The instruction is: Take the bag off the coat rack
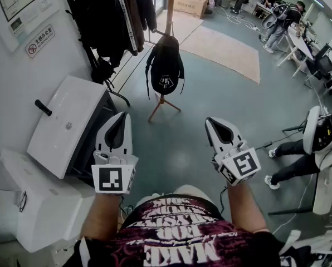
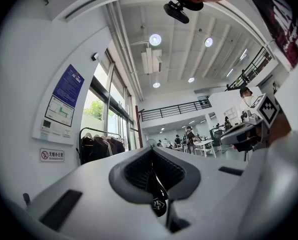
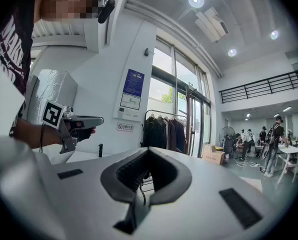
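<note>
Two grippers are held out low over a grey-green floor (image 1: 210,93), well apart from each other and both empty. The left gripper (image 1: 123,115) has its jaws pressed together at the tips, leaving only the dark padded hollow behind them, and the left gripper view (image 2: 150,150) shows the same closed tips with nothing pinched. The right gripper (image 1: 209,120) is likewise closed, its tips meeting in its own view (image 3: 148,150) with nothing between them. The bag (image 1: 165,65), black with a small white mark low on its front, hangs from the brown coat rack (image 1: 170,4) ahead of both grippers and well clear of them; its bottom sits just above the rack's splayed legs. Through the hollow of the left jaws a small part of the bag (image 2: 158,204) can be seen far off. To the left of the coat rack stands a rail of dark coats (image 1: 113,10), which also shows in the right gripper view (image 3: 161,131). A white cabinet (image 1: 66,121) stands against the wall just beside the left gripper, with a black knob sticking out near its upper edge. Beyond the coat rack lie a pale rug (image 1: 224,49) and a cardboard box (image 1: 189,1). People sit at desks (image 1: 288,21) in the far right corner.
</note>
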`<state>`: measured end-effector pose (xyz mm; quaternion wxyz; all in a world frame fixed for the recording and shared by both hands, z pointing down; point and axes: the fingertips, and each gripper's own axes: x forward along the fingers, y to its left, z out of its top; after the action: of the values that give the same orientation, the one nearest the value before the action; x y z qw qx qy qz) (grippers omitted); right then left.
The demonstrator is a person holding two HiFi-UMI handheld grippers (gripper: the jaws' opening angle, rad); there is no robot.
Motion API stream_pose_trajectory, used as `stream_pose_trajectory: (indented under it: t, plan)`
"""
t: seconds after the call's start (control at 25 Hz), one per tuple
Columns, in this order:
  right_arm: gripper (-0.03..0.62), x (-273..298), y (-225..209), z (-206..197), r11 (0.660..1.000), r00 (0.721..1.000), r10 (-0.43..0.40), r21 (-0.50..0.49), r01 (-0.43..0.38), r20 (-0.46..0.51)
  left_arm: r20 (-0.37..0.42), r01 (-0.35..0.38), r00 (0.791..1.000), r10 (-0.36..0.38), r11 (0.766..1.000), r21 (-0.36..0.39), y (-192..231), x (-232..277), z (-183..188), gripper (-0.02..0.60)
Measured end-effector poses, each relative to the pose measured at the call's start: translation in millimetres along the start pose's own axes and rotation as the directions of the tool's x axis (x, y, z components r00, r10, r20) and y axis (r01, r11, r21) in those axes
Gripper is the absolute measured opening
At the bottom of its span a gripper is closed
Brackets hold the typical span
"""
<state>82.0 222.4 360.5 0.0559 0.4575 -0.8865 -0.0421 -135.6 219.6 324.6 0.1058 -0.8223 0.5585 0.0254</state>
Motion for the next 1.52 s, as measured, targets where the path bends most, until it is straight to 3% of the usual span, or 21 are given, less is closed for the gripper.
stream_pose_trajectory:
  t: [0.16,0.4,0.68,0.92,1.2,1.52]
  plan:
    - [0.003,-3,14,2,1.0,1.0,-0.008,-0.001,0.008,-0.004,-0.016,0.021,1.0,-0.021,1.0,0.008,1,-13,-7,0.006]
    - [0.005,-6,27,1,1.0,1.0,0.008,0.008,-0.008,-0.012,-0.008,0.053,0.999,-0.054,0.998,-0.041,2,-25,-10,0.005]
    - [0.006,-9,23,-12,1.0,1.0,-0.004,-0.008,0.004,-0.029,-0.042,0.035,0.998,-0.037,0.998,-0.05,-3,-25,-24,0.005]
    - [0.032,1,4,-17,1.0,1.0,0.009,0.026,-0.009,-0.009,0.064,0.093,0.994,-0.089,0.993,-0.067,-11,-13,-16,0.006]
    - [0.091,32,-27,-31,0.997,0.999,0.045,0.057,-0.044,-0.012,-0.057,0.061,0.996,-0.062,0.998,-0.019,-2,29,-44,0.006]
    - [0.092,67,-72,-43,0.996,0.998,0.059,0.073,-0.057,-0.025,-0.113,0.087,0.989,-0.094,0.994,-0.063,-3,85,-71,0.006]
